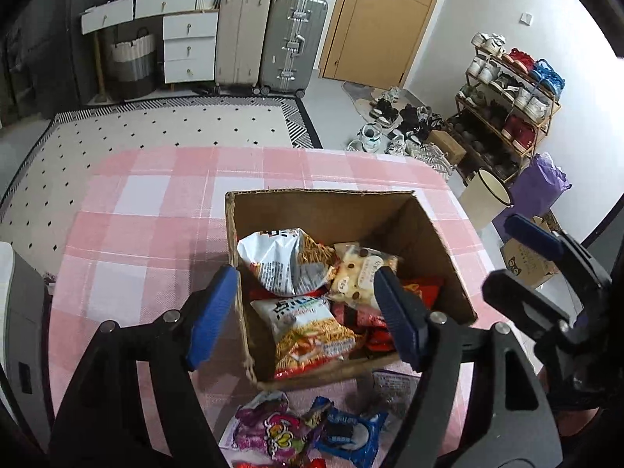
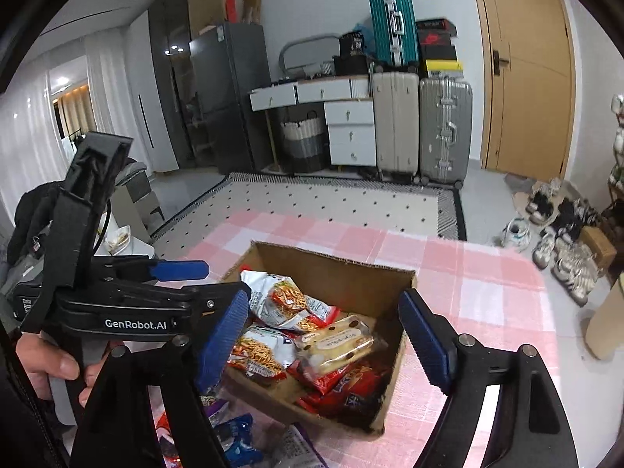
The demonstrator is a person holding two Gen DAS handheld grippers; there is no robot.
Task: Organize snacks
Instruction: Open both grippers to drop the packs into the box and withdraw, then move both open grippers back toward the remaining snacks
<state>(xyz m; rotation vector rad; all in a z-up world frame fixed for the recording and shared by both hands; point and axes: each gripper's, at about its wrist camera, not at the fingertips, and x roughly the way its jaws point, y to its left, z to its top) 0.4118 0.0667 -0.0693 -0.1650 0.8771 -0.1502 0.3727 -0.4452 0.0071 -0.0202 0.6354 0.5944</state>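
- Cardboard box (image 1: 390, 210) sits on the pink checked tablecloth (image 1: 148, 210); open at the top, partly filled with snack packets.
- Inside: two noodle-snack bags (image 1: 308, 327), a pale bun packet (image 1: 358, 273) lying on top, red packets (image 2: 335, 382) beneath.
- Left gripper (image 1: 304, 312) hangs over the near left corner of the box; jaws spread, one finger outside the box wall, the other above the contents; nothing between the pads.
- Right gripper (image 2: 331, 339) also over the box, jaws spread wide; the bun packet lies below the gap, pads not pressing on it, so nothing is held.
- Loose packets lie on the cloth in front of the box: a purple candy bag (image 1: 269, 429), a blue biscuit packet (image 1: 351, 433), a pale wrapper (image 1: 394, 386) beside the near wall.
- Judged step: both grippers empty above the box; packing part done, several packets not yet in.
- Next move calls for: drawing one gripper back toward the near edge, lowering over a loose packet, pinching the crinkly wrapper by an edge; the near box wall is close, so the approach should clear it.
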